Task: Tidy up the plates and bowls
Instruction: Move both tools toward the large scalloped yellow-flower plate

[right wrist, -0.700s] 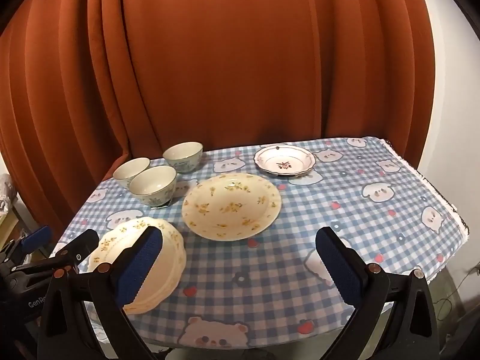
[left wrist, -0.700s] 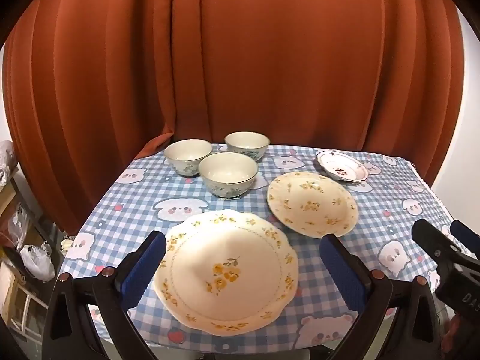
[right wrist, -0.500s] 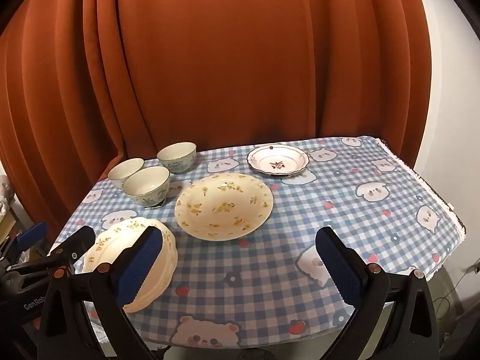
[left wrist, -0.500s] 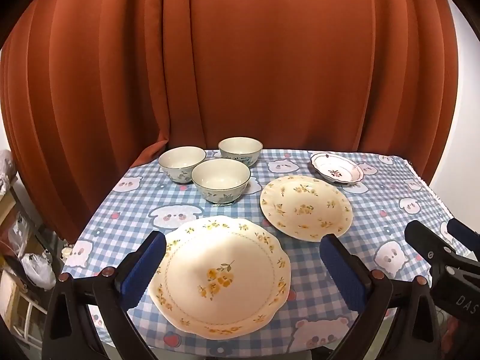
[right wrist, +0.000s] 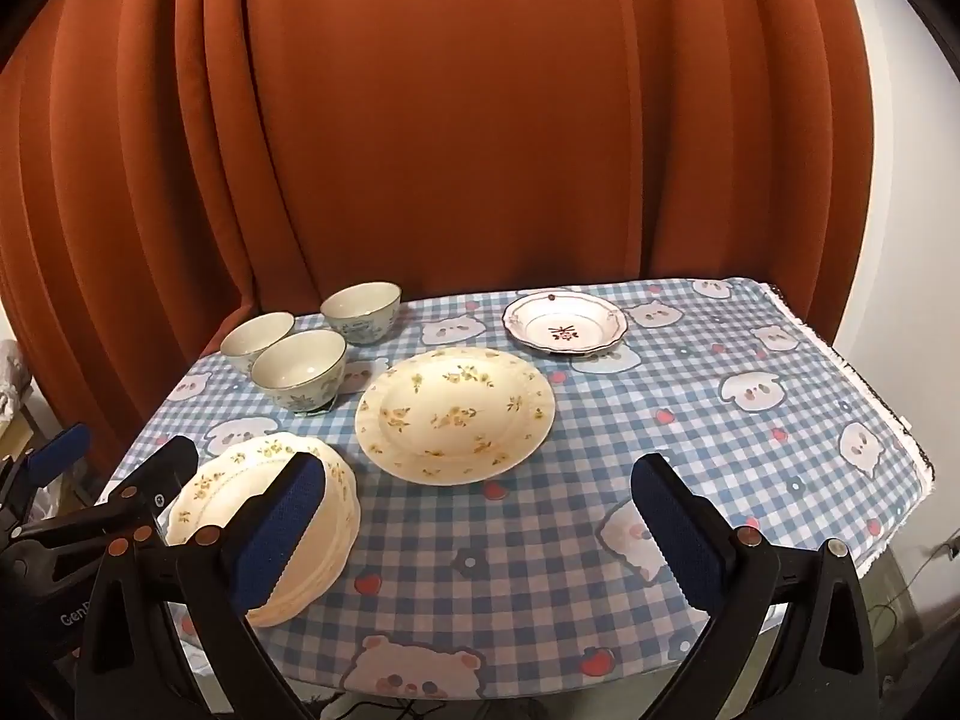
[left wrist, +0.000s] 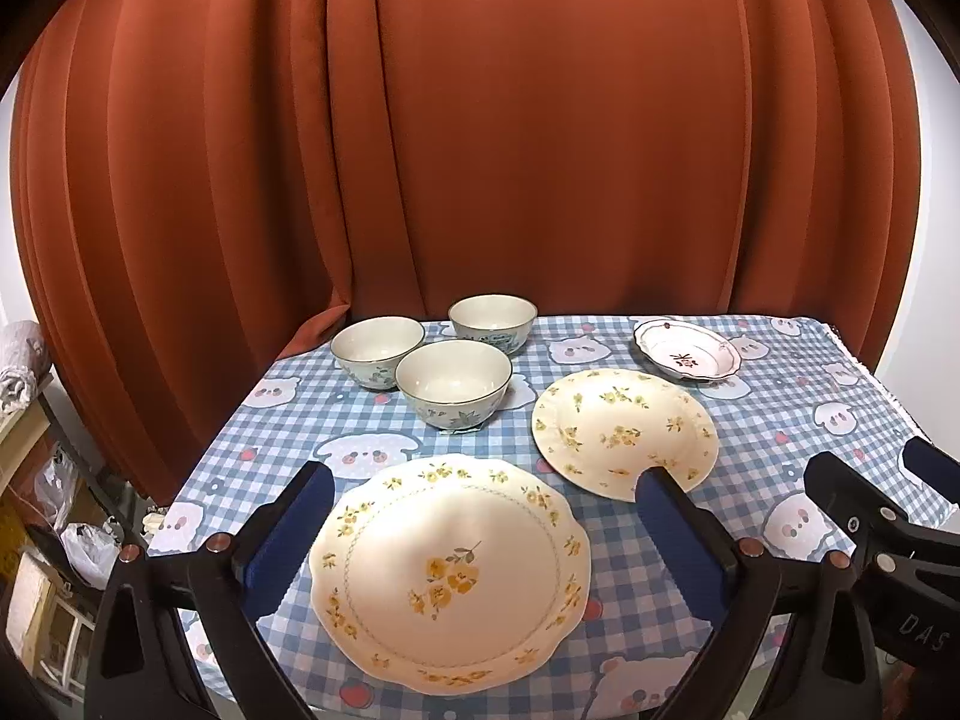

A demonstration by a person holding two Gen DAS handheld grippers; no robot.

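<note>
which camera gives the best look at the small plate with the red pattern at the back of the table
The right wrist view: the small red-patterned plate sits whole and nearly centred there, its red centre motif facing the camera. In the left wrist view it is further off to the right and seen at a flatter angle, though still unobstructed.

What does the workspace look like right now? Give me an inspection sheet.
Surface: checked bear tablecloth covers the table.
Job's things: three bowls clustered far left; scalloped plate nearest; round floral plate mid-table; small red-motif plate at the back.
Clutter: nothing seen on the table.
Grippers: left gripper open, astride the scalloped plate; right gripper open, empty.
Cables: one beyond the table's right edge.
Surroundings: rust curtain behind.
</note>
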